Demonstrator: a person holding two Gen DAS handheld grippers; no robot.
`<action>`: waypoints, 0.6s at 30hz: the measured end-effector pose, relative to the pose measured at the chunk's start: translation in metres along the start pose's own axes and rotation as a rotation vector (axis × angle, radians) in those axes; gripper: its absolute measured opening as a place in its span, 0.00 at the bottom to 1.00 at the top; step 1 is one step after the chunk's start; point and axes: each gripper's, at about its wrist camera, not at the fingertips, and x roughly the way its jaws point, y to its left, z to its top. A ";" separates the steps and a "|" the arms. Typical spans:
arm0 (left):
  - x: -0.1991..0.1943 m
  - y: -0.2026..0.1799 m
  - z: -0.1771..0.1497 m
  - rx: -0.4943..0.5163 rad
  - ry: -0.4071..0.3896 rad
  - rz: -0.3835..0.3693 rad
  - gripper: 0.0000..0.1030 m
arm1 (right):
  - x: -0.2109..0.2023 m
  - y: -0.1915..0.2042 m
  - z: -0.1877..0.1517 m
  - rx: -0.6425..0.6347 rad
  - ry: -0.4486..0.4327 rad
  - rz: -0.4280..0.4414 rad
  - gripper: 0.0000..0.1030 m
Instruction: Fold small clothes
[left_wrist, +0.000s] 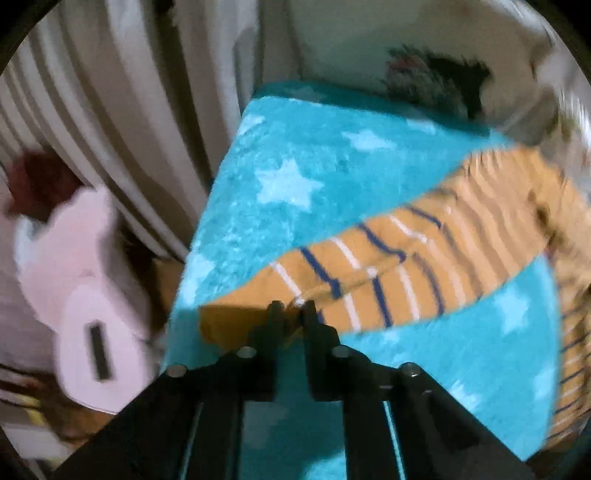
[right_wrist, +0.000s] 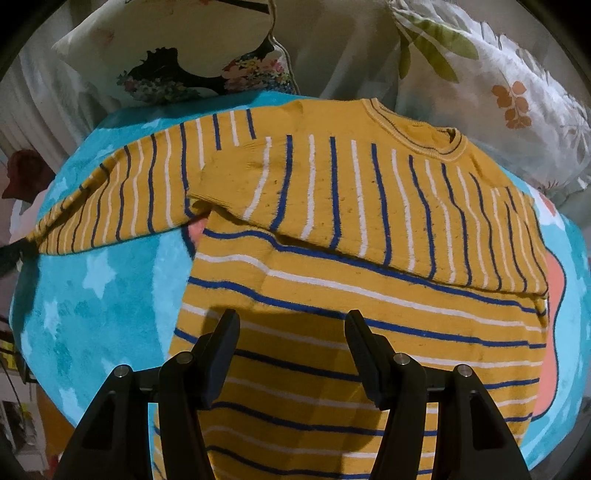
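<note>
A mustard sweater (right_wrist: 332, 206) with blue and white stripes lies flat on a teal star-patterned blanket (right_wrist: 99, 295). One sleeve is folded across its chest. The other sleeve (left_wrist: 406, 258) stretches out to the side, lifted slightly off the blanket. My left gripper (left_wrist: 291, 310) is shut on that sleeve's plain cuff; the view is motion-blurred. In the right wrist view the sleeve's end (right_wrist: 40, 236) meets a dark shape at the left edge. My right gripper (right_wrist: 291, 328) hangs open over the sweater's lower body, fingers (right_wrist: 225, 336) wide apart with nothing between them.
A floral cushion (right_wrist: 177, 55) and a leaf-print pillow (right_wrist: 498, 96) lie behind the blanket. A striped curtain (left_wrist: 110, 110) hangs on the left. A pink soft object (left_wrist: 81, 295) sits beside the blanket's left edge. A coral patch (right_wrist: 556, 295) shows under the sweater's right side.
</note>
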 end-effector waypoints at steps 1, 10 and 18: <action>0.001 0.008 0.007 -0.036 0.000 -0.025 0.09 | 0.000 -0.001 -0.001 0.001 0.000 -0.004 0.62; 0.010 0.083 0.045 -0.467 -0.029 -0.039 0.30 | 0.002 -0.018 -0.008 0.059 0.025 -0.011 0.62; -0.015 0.080 -0.021 -0.642 -0.053 -0.232 0.57 | 0.005 -0.030 -0.012 0.099 0.035 -0.021 0.64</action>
